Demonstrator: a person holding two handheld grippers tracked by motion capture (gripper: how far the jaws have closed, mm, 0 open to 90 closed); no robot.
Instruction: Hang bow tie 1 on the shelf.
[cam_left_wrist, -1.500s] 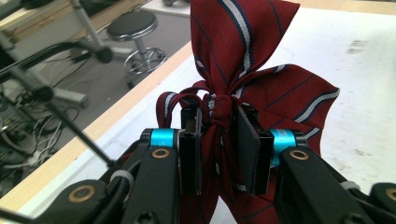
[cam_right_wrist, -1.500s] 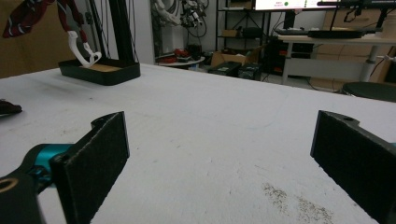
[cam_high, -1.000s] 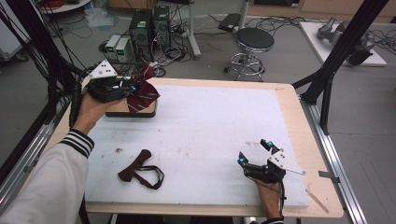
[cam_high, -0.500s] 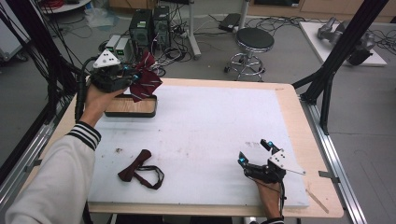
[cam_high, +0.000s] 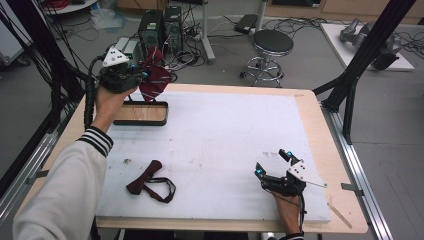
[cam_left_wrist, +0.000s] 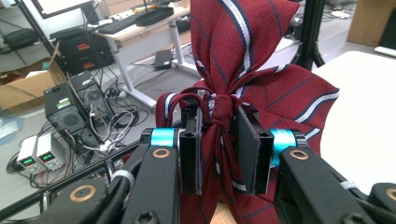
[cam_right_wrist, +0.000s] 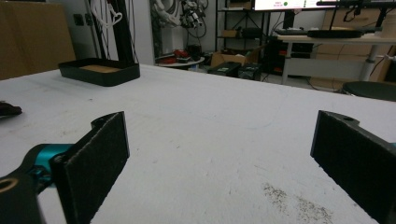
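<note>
So my left gripper (cam_left_wrist: 218, 154) is pinching the striped bow tie (cam_left_wrist: 252, 93) by its knot, right above the tray (cam_high: 140, 114) at the tabletop's far-left corner; right gripper (cam_high: 273, 164) sits spread wide, idle.

Tray (cam_high: 140, 114) at table's (cam_high: 310, 110) far left; bow tie (cam_high: 150, 185) near left; right gripper (cam_high: 272, 164) near right.

The table (cam_high: 320, 125) carries a white mat (cam_high: 225, 145). A black tray (cam_high: 141, 113) sits at the mat's far-left corner; a bow tie (cam_high: 150, 184) lies near-left.
</note>
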